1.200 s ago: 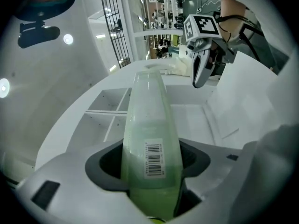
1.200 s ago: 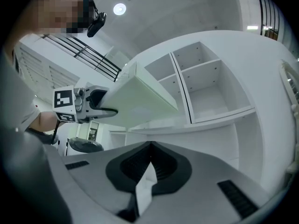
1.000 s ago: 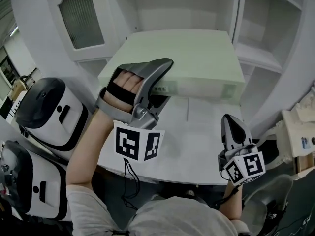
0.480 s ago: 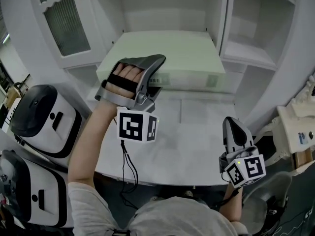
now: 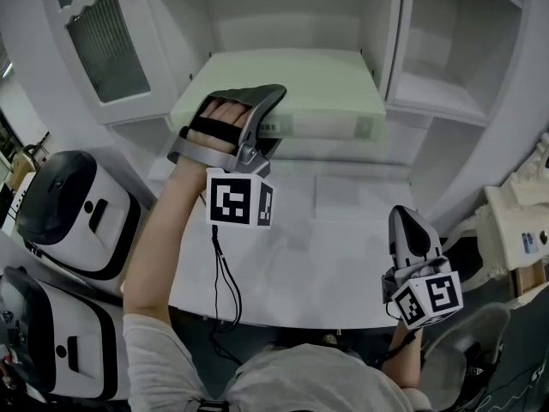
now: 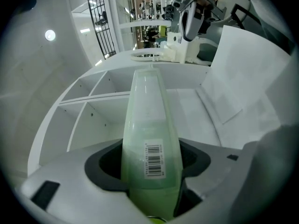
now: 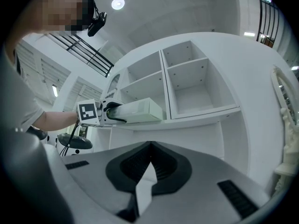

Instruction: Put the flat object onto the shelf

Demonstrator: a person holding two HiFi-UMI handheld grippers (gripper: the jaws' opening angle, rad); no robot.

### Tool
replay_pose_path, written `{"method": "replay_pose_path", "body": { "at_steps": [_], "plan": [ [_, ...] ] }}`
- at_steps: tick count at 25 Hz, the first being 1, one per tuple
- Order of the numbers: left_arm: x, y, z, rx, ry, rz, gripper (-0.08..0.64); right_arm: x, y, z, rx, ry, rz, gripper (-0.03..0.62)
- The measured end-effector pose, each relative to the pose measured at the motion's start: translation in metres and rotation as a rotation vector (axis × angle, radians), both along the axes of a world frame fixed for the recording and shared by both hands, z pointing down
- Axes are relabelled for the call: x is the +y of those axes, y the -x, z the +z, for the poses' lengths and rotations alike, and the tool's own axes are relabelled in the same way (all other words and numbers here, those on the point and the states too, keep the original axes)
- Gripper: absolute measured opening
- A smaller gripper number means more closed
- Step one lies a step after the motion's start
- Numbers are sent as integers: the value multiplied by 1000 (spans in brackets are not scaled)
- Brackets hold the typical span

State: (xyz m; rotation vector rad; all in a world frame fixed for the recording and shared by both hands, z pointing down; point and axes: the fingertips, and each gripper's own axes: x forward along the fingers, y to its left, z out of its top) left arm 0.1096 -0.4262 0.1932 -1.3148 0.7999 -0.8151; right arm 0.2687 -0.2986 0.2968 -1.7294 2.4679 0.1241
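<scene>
Flat object [image 5: 292, 88], a wide pale green box, is held level at the white shelf unit [image 5: 439, 101], and its far part is seen inside the wide compartment to the left of an upright divider. Whether its underside already rests on the shelf board cannot be told from any view. The shelf unit fills the upper part of the head view and more open compartments are seen to the right of the divider. Below it a white table top [image 5: 343, 256] is spread in front of the person, bare between the two grippers. Two white-and-black machines [image 5: 77, 200] are placed beside the table at the left, one nearer to the person than the other. The left gripper [image 5: 273, 129] is pointed level toward the shelf and is clamped on the near left edge of the box; in the left gripper view the green edge is pressed between the two dark pads, which are kept wide apart by it. The right gripper [image 5: 407, 221] is held low over the right side of the table, well apart from the box, with its jaws brought together and nothing between them. A cube with square markers [image 5: 240, 204] is carried on the left gripper, and a thin dark cable [image 5: 225, 281] hangs from it. A small barcode label [image 6: 154, 160] is stuck on the gripped edge of the box, just between the pads.
</scene>
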Motion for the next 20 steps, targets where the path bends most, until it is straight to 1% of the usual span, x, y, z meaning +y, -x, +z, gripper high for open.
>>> {"method": "replay_pose_path", "body": {
  "at_steps": [10, 14, 17, 20],
  "plan": [
    [-45, -1, -1, 4, 14, -34, 296, -17, -8, 3, -3, 14, 17, 9],
    [-49, -1, -2, 7, -13, -42, 302, -21, -9, 3, -1, 19, 20, 9],
    [-52, 0, -2, -2, -41, -65, 305, -24, -9, 3, 1, 19, 17, 9],
    [-50, 4, -3, -17, -36, -97, 325, -26, -8, 3, 1, 17, 11, 9]
  ]
}}
